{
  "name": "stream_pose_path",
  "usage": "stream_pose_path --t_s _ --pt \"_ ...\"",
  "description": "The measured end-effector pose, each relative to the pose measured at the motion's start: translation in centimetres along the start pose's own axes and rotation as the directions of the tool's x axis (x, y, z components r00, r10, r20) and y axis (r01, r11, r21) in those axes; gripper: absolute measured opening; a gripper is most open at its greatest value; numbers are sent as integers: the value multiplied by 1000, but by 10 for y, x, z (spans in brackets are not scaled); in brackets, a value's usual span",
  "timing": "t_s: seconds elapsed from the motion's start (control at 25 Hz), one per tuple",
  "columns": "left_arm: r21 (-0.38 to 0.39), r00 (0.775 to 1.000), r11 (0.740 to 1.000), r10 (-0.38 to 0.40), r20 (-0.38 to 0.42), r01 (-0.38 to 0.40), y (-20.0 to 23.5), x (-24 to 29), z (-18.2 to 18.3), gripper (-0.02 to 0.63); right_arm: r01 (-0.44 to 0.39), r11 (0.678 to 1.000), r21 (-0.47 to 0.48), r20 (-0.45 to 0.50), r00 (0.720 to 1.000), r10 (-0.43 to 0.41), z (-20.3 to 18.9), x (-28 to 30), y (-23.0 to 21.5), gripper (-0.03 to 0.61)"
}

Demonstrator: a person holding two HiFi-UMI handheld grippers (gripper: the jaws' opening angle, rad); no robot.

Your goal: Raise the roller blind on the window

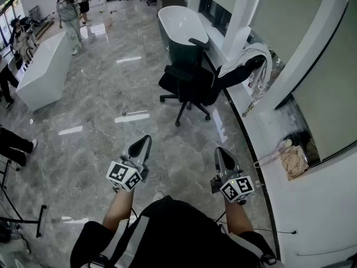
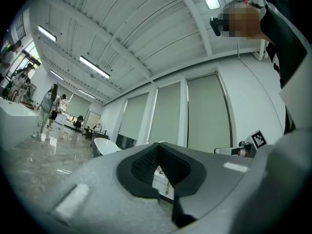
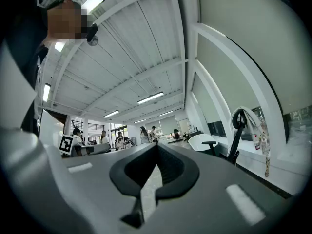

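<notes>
The roller blinds (image 1: 329, 88) hang lowered over the windows along the right wall; in the left gripper view the same blinds (image 2: 208, 115) show as pale grey panels ahead. My left gripper (image 1: 146, 140) and right gripper (image 1: 221, 151) are held side by side over the marble floor, a good way short of the window sill (image 1: 262, 144). Both are shut with nothing between the jaws. The left gripper (image 2: 157, 146) points toward the window wall. The right gripper (image 3: 156, 147) points down the room, with the blind (image 3: 243, 23) at its upper right.
A black office chair (image 1: 189, 85) draped with a white cloth (image 1: 251, 57) stands by the sill ahead. Beyond it is a bathtub (image 1: 179, 27). A white counter (image 1: 44, 68) and several people (image 1: 70, 15) are at the far left. A woven bag (image 1: 293, 161) lies on the sill.
</notes>
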State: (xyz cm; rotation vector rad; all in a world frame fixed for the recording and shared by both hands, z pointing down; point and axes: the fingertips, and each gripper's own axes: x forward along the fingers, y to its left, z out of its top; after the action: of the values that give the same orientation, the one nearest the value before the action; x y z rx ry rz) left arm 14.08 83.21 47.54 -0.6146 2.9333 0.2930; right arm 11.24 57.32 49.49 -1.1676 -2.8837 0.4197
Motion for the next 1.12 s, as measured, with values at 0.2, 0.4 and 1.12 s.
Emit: stream_pose_path --t_s 0.2,0.4,1.12 --pt "-4 1000 1000 -8 4 8 -4 0 0 2 3 1000 6 9 1000 -3 5 -1 4 2" --pt "-18 1000 1000 -6 6 6 -2 -1 0 2 -10 1000 13 15 1000 9 6 0 7 2" --pt "-65 959 958 -281 -45 278 -102 81 -32 2 258 966 31 107 960 -260 37 -106 -62 5"
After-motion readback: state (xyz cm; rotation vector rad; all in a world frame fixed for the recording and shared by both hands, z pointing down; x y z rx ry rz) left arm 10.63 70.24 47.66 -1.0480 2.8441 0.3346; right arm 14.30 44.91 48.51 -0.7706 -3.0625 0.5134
